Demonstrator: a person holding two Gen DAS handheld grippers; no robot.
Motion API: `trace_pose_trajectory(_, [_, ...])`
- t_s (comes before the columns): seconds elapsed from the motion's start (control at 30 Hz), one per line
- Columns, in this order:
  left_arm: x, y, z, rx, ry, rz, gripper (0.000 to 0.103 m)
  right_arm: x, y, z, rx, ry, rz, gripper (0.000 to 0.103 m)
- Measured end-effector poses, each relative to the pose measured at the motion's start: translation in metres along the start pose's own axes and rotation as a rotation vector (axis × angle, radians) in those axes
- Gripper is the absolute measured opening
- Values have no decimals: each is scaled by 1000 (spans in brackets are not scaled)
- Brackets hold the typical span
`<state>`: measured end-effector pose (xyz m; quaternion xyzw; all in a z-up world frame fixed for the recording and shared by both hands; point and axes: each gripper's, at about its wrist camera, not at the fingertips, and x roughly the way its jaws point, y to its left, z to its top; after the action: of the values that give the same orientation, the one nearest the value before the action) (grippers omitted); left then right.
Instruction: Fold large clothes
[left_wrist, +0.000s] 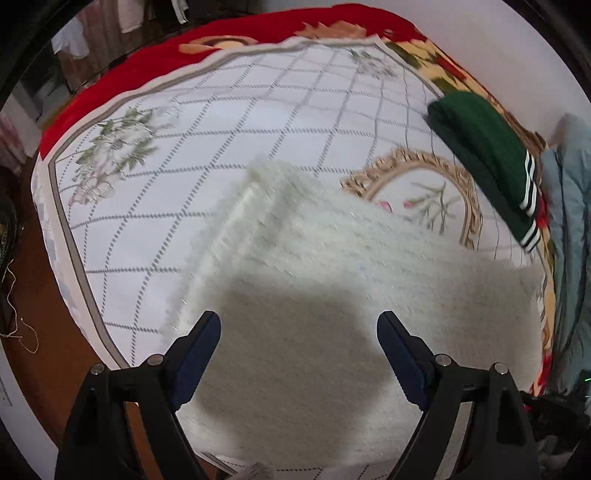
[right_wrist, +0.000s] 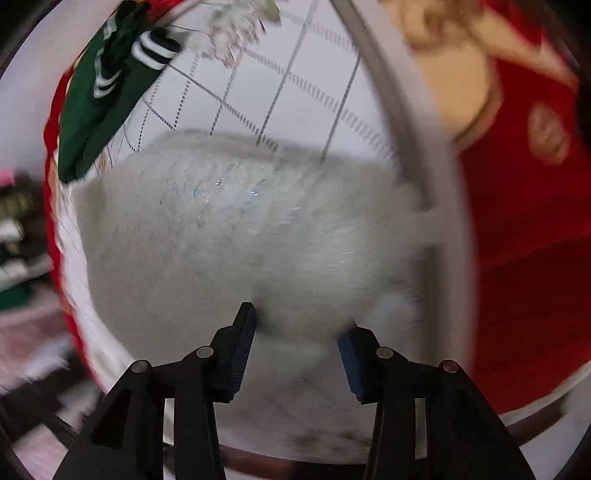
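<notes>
Fluffy white sweater (left_wrist: 332, 288) near the bed's (left_wrist: 207, 122) edge, left gripper (left_wrist: 299, 328) jaws spread, right gripper (right_wrist: 301, 332) jaws half-spread, empty: could slide off if tugged.

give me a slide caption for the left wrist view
Left gripper, jaws open, above a fluffy white garment on a checked bed cover.

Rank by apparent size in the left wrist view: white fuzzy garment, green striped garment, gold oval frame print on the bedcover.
1. white fuzzy garment, clearly largest, though it lies nearest the camera.
2. green striped garment and gold oval frame print: look alike in size; fisheye edge distortion makes ranking unsure.
</notes>
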<state>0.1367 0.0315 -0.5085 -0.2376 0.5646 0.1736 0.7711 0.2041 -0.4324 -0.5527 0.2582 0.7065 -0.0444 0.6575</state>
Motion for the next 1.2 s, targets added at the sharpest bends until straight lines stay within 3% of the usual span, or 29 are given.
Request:
trace_pose_trajectory(0.1, [8,-14,-12,26,10,-3,87,-40,26,-1,-153,-94,-81,47])
trace_pose_trajectory(0.17, [16,-22,-19,39,14,1,87,-47,64,2,-306,-85,-77,47])
trace_pose_trajectory(0.23, [24,-28,-21,34,31,-5,87,-33,112,1,-461,-35,-81,47])
trace_pose_trajectory(0.4, [36,-31,-21,15,42,3,87,28,196,20,-597,95,-3,46])
trace_pose_trajectory(0.5, [45,-24,-23,7,50,39,87,90,227,22,-640,125,-139,45])
trace_pose_trajectory(0.6, [50,-14,-27,-12,56,63,87,110,243,34,-627,80,-194,45])
trace_pose_trajectory(0.67, [46,-8,-30,-39,55,59,87,107,250,31,-632,99,-225,45])
trace_pose_trajectory(0.77, [31,0,-34,-90,62,32,87,81,246,35,-588,156,-168,46])
trace_pose_trajectory(0.9, [-1,17,-36,-142,14,17,87,32,230,35,-567,162,-47,46])
trace_pose_trajectory(1.03, [-7,52,-11,-175,-37,86,86,25,211,30,-561,191,-46,52])
trace_pose_trajectory(1.2, [35,87,30,-151,9,34,85,59,200,22,-554,213,-100,52])
